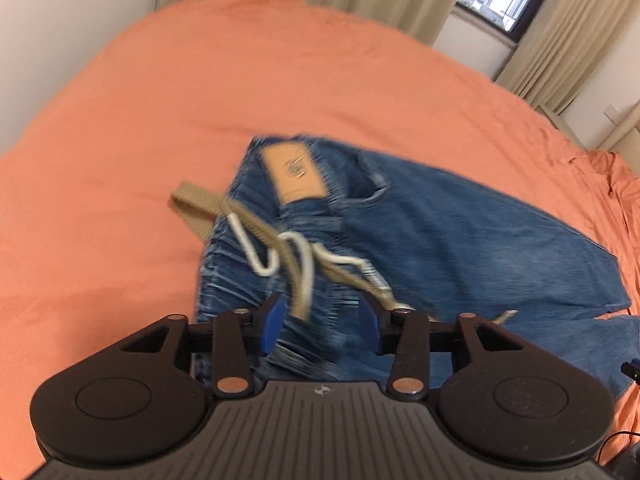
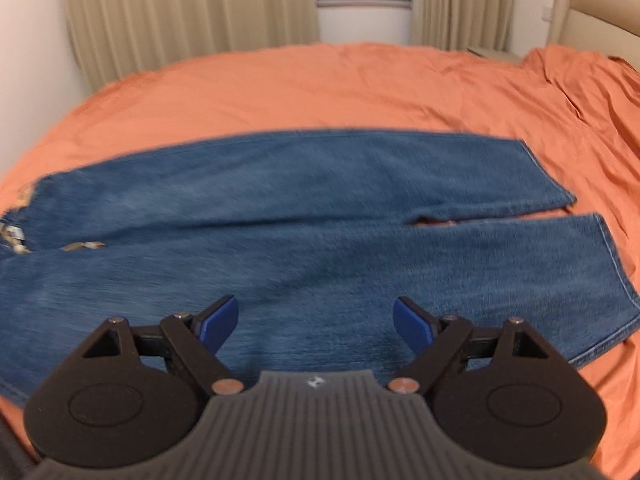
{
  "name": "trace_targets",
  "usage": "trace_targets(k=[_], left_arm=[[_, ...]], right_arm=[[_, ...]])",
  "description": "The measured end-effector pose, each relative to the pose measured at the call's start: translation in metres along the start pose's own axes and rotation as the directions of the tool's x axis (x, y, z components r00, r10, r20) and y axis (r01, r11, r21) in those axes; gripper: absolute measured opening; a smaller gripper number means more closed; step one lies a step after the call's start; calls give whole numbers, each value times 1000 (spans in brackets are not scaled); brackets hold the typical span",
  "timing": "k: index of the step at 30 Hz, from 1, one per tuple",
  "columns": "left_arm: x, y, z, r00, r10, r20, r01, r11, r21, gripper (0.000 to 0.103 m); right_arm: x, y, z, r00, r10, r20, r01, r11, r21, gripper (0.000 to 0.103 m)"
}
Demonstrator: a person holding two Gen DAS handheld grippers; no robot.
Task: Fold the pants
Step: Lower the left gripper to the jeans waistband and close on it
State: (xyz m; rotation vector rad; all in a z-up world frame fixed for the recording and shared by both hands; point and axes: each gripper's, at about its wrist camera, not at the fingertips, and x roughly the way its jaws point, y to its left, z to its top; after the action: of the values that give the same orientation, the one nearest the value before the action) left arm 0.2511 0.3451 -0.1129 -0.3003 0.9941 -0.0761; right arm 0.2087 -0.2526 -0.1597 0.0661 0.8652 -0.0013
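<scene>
1. The blue denim pants point(image 2: 304, 216) lie spread flat on the orange-sheeted bed point(image 2: 320, 88), legs side by side, which looks like a layout ready for a lengthwise fold.
2. Their long axis runs left to right in the right wrist view: the waistband, with tan webbing belt point(image 1: 240, 216) and white drawstring point(image 1: 296, 256), points left, and the hems point(image 2: 612, 264) point right.
3. The left gripper point(image 1: 322, 320) hovers over the waistband, fingers point(image 1: 274, 322) moderately apart and holding nothing.
4. The right gripper point(image 2: 316, 320) hangs above the near leg, fingers point(image 2: 412, 324) wide and empty, likely placed to take the leg edge.
</scene>
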Motion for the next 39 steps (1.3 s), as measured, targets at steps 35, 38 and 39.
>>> trace_targets(k=[35,38,39], left_arm=[[62,5,-29,955,294,-42,-289,952,96,10],[61,-4,-21,944,324,-67,-309,936,167,15],[58,-9,-19,939,336,-69,-320,930,183,22]], right_arm=[[15,3,-7,986,-148,-72,147,989,-20,81],[5,-15,-5,983,-172,-67,172,985,-12,81],[2,-21,-4,982,-177,-67,177,984,-8,81]])
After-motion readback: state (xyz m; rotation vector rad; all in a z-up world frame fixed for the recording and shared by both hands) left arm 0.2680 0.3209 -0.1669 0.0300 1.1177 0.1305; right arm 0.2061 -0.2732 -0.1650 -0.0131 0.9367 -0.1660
